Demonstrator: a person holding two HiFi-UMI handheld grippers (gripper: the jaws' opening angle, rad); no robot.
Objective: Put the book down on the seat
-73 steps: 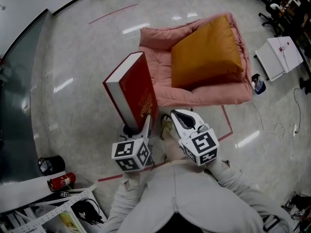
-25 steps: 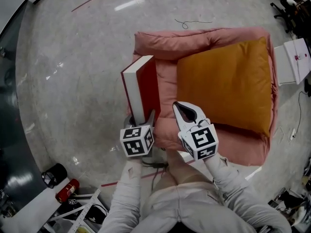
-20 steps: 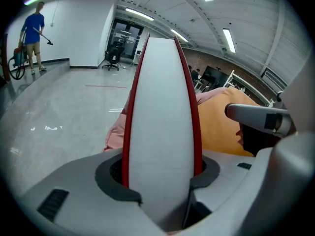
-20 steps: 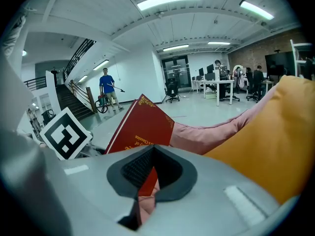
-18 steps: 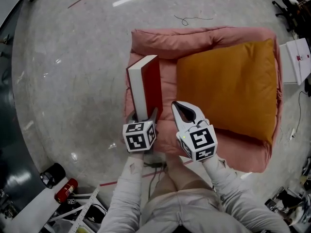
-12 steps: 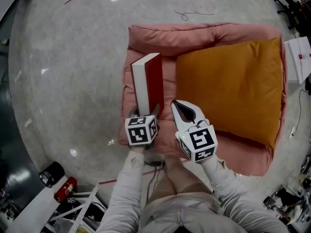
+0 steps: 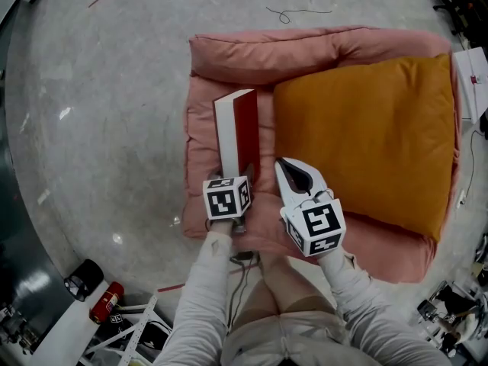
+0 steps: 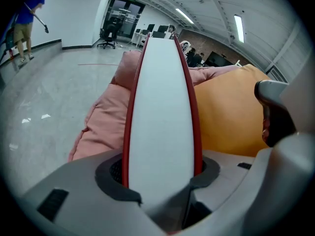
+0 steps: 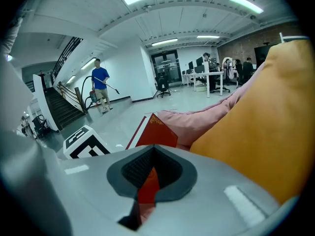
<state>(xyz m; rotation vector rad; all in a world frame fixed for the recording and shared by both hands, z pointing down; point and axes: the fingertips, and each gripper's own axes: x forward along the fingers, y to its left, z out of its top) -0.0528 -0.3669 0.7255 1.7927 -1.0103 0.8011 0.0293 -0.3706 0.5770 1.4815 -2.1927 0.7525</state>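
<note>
Head view: the left gripper [image 7: 244,172] clamps a red book [image 7: 238,128] by its near end. The book stands on edge over the pink seat [image 7: 252,52], left of the orange cushion [image 7: 366,128].

Left gripper view: the jaws squeeze both covers, with the pages between them.

Right gripper view: the right gripper [image 9: 147,181] is closed and empty, the book beyond its tips.

If let go standing, the book would likely topple on the soft padding.

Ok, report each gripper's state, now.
Left gripper: jaws shut on the red book.
Right gripper: jaws shut, holding nothing.
</note>
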